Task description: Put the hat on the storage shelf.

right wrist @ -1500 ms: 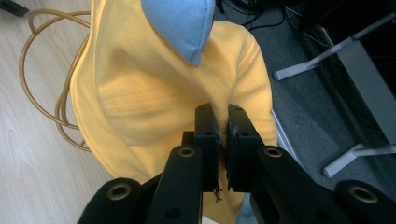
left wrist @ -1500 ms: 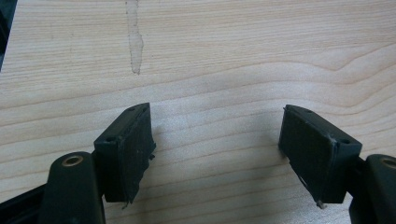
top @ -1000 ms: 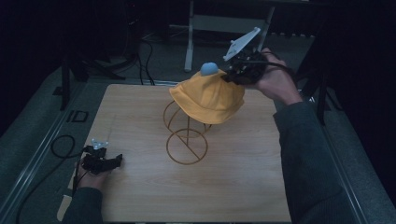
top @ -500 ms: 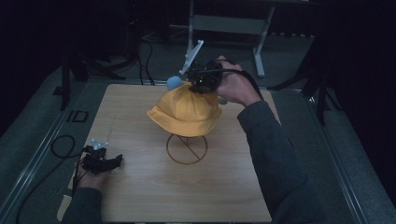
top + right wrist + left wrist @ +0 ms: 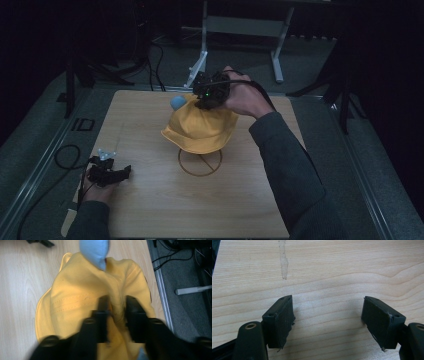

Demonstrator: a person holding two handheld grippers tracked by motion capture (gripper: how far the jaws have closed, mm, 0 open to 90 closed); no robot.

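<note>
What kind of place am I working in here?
Probably a lab or recording setup, not a home: a bare wooden table on grey carpet, cables trailing over the floor, a metal-framed stand behind, and a yellow hat on a wire stand.

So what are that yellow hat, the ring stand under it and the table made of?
The yellow hat looks like soft matte cloth: it folds and shows stitched seams. The ring stand seems thin bent wire, probably metal, brownish. The table has a pale wood-grain top, perhaps laminate.
</note>
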